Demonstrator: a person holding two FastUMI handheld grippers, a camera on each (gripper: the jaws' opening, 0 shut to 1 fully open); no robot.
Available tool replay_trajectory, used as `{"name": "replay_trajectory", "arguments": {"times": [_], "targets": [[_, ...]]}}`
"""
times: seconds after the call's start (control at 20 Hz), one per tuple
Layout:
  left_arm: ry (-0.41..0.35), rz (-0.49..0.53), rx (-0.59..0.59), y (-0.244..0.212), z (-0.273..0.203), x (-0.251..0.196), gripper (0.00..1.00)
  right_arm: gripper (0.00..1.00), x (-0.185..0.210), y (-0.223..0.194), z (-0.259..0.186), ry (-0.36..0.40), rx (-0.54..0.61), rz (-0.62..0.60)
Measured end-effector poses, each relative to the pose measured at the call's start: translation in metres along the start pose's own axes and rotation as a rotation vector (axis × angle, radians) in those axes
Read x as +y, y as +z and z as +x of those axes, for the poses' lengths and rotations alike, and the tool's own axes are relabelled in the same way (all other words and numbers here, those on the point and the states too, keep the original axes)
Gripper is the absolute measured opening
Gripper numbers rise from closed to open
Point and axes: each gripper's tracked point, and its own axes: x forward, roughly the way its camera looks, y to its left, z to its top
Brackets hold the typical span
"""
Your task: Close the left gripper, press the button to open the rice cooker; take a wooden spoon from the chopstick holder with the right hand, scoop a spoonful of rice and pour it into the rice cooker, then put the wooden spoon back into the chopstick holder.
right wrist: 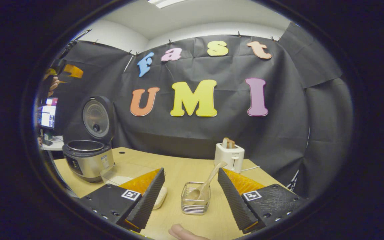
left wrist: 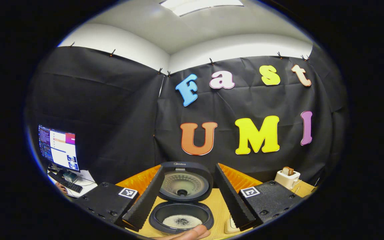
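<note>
Wooden spoon [right wrist: 207, 182] leans in the chopstick holder [right wrist: 195, 202], untouched between the right gripper's [right wrist: 191, 188] spread fingers.

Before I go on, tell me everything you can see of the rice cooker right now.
The rice cooker stands upright near the left end of the wooden table, lid swung fully open and standing up behind the pot. The body looks like brushed metal with a dark control panel and a label on its front; the lid is dark outside, with a round perforated metal plate inside. In the left gripper view, the dark inner pot holds a shallow layer of white rice. Neither gripper touches it; a clear bowl sits beside it.
</note>
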Motion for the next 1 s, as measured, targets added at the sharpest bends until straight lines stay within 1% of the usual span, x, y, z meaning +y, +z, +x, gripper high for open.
{"name": "replay_trajectory", "arguments": {"times": [0.1, 0.2, 0.25, 0.35, 0.4, 0.5, 0.6, 0.7, 0.85, 0.9, 0.95, 1.0], "targets": [[0.017, 0.023, -0.018, 0.014, 0.020, 0.003, 0.96, 0.96, -0.010, 0.001, -0.002, -0.006, 0.002, 0.019], [0.018, 0.024, -0.028, 0.016, 0.045, 0.000, 0.96, 0.96, -0.016, 0.007, -0.003, -0.013, -0.014, 0.035], [0.014, 0.030, -0.029, 0.015, 0.061, -0.002, 0.96, 0.96, -0.020, 0.006, -0.004, -0.017, -0.019, 0.043], [-0.024, 0.063, -0.050, 0.011, 0.094, -0.011, 0.96, 0.96, -0.024, 0.007, -0.004, -0.022, -0.024, 0.062], [-0.034, 0.089, -0.065, 0.006, 0.107, -0.014, 0.96, 0.95, -0.023, 0.006, -0.003, -0.019, -0.022, 0.069], [-0.007, 0.151, -0.086, -0.007, 0.137, -0.006, 0.96, 0.94, -0.021, 0.004, -0.004, -0.011, -0.016, 0.062], [0.011, 0.194, -0.055, -0.028, 0.163, -0.002, 0.97, 0.94, -0.019, 0.005, -0.004, -0.009, -0.028, 0.039], [-0.006, 0.196, -0.008, -0.047, 0.181, -0.006, 0.98, 0.94, -0.013, 0.006, -0.003, 0.006, -0.046, 0.026], [-0.034, 0.170, 0.020, -0.053, 0.201, -0.012, 0.98, 0.94, -0.004, 0.001, 0.000, 0.030, -0.058, 0.011], [-0.031, 0.165, 0.029, -0.054, 0.206, -0.012, 0.98, 0.92, 0.000, 0.001, 0.002, 0.033, -0.062, 0.003], [-0.028, 0.161, 0.031, -0.054, 0.211, -0.011, 0.98, 0.92, 0.003, -0.001, 0.002, 0.036, -0.066, -0.009], [-0.021, 0.160, 0.042, -0.058, 0.215, -0.009, 0.98, 0.94, 0.006, -0.002, 0.003, 0.039, -0.066, -0.022]]}}
